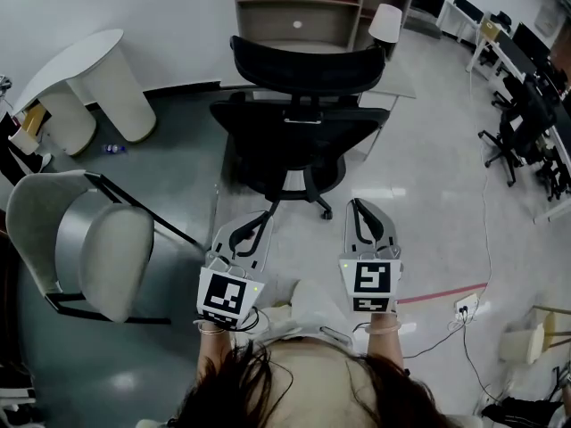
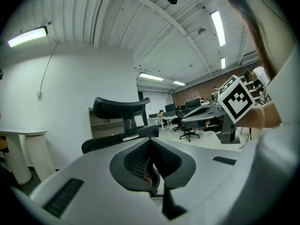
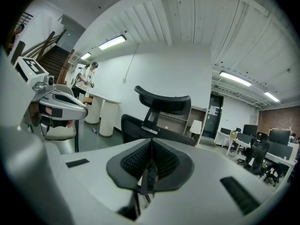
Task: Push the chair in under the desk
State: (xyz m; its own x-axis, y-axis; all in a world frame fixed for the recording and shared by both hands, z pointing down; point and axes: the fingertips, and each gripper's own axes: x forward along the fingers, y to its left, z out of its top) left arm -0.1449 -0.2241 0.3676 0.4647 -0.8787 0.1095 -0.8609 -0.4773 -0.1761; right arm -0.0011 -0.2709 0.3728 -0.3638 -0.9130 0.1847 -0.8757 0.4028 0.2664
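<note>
The chair [image 1: 299, 123] – black, mesh-backed, with a headrest – stands on the pale floor right ahead of us, its back turned our way. A corner of the white desk [image 1: 399, 86] shows past its right side, so the chair is not tucked under. Behind it is an open shelf [image 1: 312, 7].

We hold both grippers side by side just short of the chair, touching nothing. The left gripper [image 1: 265, 215] has its jaws pressed together with nothing between them, and the right gripper [image 1: 357, 206] likewise – both gripper views show the ribbed pads meeting, with the chair beyond.

To our left sits a beige chair [image 1: 89, 248], and further off a round table [image 1: 80, 69]. At right a cable [image 1: 486, 230] trails across the floor.
</note>
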